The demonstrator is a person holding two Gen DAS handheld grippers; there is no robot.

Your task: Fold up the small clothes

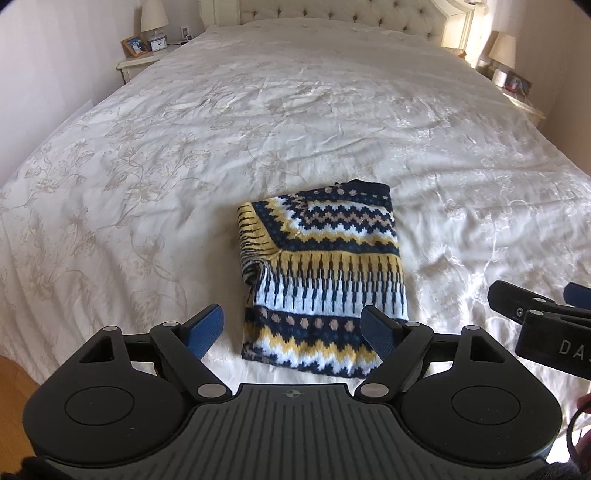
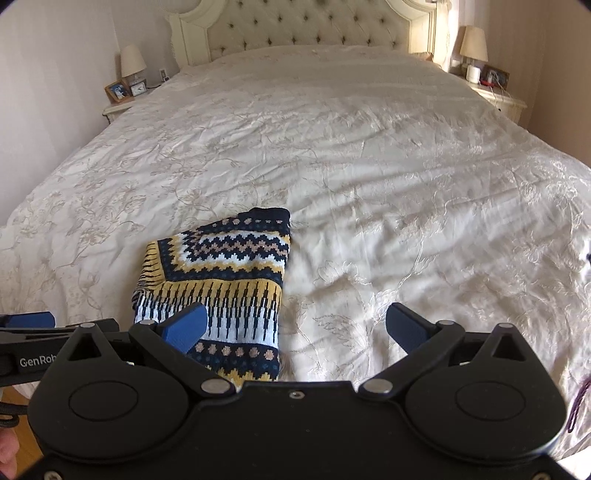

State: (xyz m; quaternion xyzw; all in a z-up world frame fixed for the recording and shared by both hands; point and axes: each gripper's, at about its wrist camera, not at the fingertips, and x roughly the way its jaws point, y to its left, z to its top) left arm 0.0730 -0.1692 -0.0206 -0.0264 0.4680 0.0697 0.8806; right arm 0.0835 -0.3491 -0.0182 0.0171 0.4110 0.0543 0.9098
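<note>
A small knitted sweater (image 1: pixel 321 273) in navy, yellow and white zigzag bands lies folded into a rectangle on the bed, near its foot. In the left wrist view my left gripper (image 1: pixel 295 328) hovers above the sweater's near edge, open, with nothing between its blue pads (image 1: pixel 207 328). The right wrist view shows the same sweater (image 2: pixel 221 288) at lower left. My right gripper (image 2: pixel 295 328) is open over bare bedspread to the right of the sweater, holding nothing. The right gripper's fingers (image 1: pixel 517 306) also show at the right edge of the left wrist view.
The bed (image 1: pixel 295 129) has a cream floral bedspread and a tufted headboard (image 2: pixel 314 26). Nightstands with lamps (image 1: pixel 153 18) (image 2: pixel 474 42), a clock and picture frames stand on both sides. Wooden floor (image 1: pixel 14 373) shows at lower left.
</note>
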